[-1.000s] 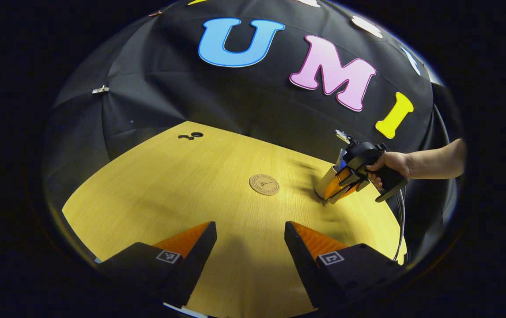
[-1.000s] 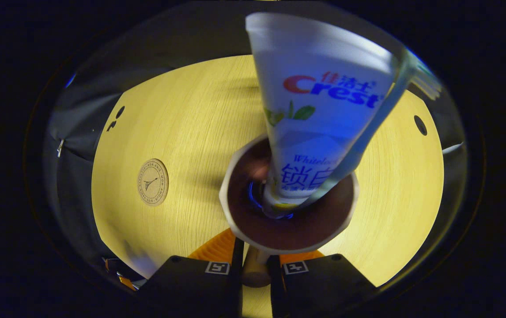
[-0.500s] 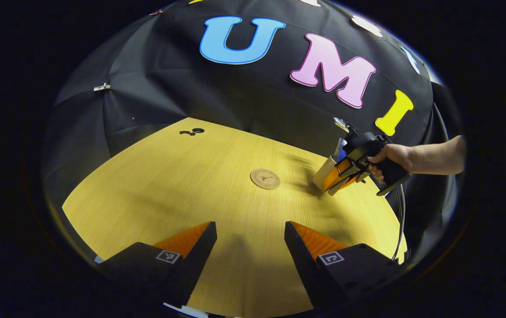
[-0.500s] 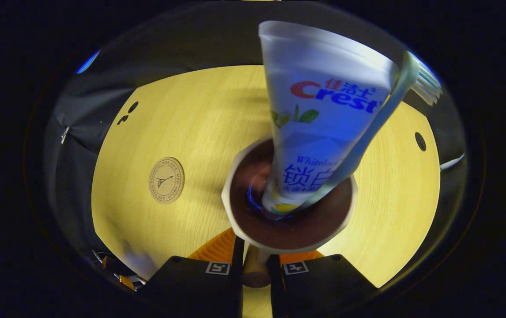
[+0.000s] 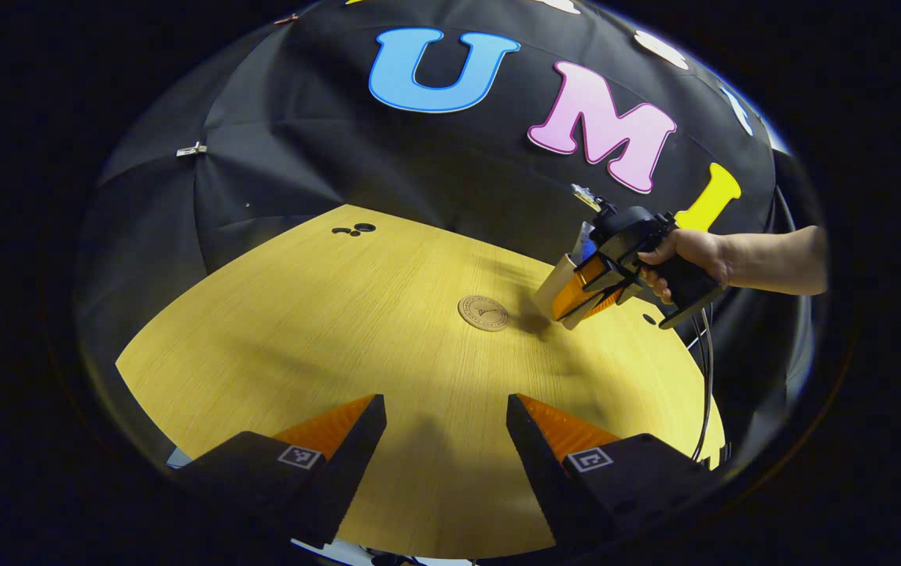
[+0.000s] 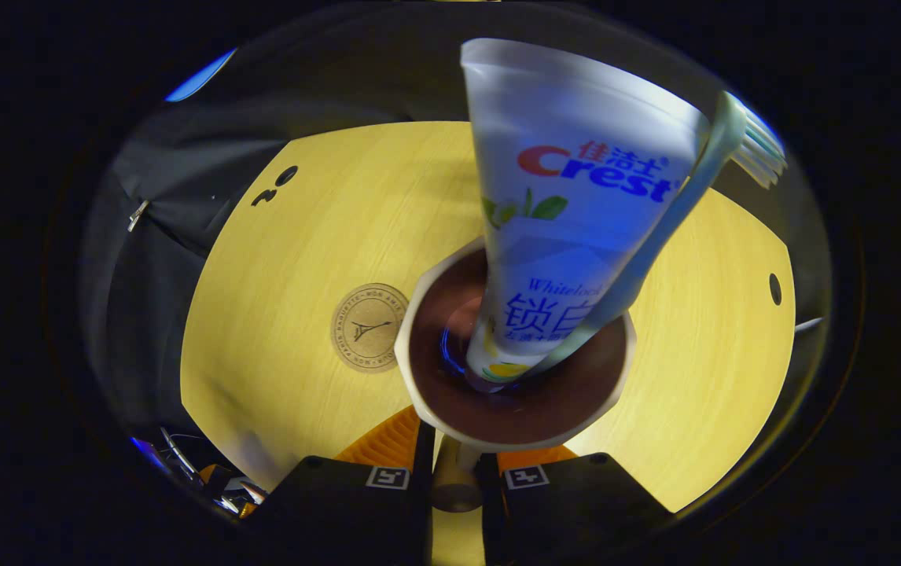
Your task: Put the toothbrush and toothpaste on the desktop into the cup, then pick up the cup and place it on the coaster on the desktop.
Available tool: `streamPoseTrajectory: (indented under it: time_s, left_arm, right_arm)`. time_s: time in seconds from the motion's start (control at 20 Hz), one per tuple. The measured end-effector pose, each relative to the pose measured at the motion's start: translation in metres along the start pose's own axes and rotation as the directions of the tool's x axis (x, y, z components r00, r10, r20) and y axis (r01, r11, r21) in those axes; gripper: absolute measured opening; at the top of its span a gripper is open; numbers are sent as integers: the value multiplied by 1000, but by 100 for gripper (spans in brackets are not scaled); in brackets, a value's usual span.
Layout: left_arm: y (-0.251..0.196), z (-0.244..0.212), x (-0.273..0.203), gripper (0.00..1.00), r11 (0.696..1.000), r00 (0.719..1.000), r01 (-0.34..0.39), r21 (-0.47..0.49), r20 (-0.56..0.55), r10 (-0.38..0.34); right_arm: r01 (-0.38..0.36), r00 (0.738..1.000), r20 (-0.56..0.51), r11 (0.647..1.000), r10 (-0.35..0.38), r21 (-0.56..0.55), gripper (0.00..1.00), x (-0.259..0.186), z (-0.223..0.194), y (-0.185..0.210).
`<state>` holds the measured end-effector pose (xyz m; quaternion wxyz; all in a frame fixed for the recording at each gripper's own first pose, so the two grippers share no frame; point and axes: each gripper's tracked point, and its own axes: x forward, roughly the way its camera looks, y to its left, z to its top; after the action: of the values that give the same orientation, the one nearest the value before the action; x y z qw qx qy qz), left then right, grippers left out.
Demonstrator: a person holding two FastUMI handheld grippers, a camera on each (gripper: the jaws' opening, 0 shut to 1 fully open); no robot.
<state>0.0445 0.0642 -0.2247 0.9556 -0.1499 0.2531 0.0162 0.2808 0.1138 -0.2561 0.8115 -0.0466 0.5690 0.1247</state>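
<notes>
In the right gripper view a cream cup (image 6: 419,393) with a dark inside is held by its handle (image 6: 454,479), my right gripper (image 6: 454,472) shut on it. A white toothpaste tube (image 6: 568,212) and a pale green toothbrush (image 6: 671,212) stand in the cup. The round cork coaster (image 6: 369,326) lies on the table just left of the cup. In the left gripper view the right gripper (image 5: 588,287) holds the cup (image 5: 551,289) tilted above the table, right of the coaster (image 5: 483,313). My left gripper (image 5: 446,428) stands open over the near table edge, holding nothing.
The yellow wooden table (image 5: 340,330) has small dark holes at the far left (image 5: 354,229) and one at the right (image 6: 774,288). A hand and forearm (image 5: 733,259) hold the right gripper, with a cable (image 5: 706,377) hanging below.
The right gripper has lifted the cup off the table and carried it toward the coaster. The left gripper has barely moved.
</notes>
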Motion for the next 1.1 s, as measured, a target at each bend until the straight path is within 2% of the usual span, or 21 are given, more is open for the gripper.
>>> streamPoseTrajectory:
  time_s: [0.2, 0.5, 1.1]
  left_arm:
    - [11, -4, -5, 98, 1000, 1000, -7, -11, 6, 7]
    - [31, -20, -13, 98, 996, 999, -45, -81, -12, 44]
    - [41, -26, -21, 98, 992, 997, -71, -106, -16, 69]
  right_arm:
    - [-8, 1000, -15, 999, 7, -31, 29, 13, 1, 29]
    - [-7, 999, -42, 995, 3, -101, 29, 30, 4, 59]
    - [30, 995, -85, 984, -46, -178, 28, 54, 1, 87]
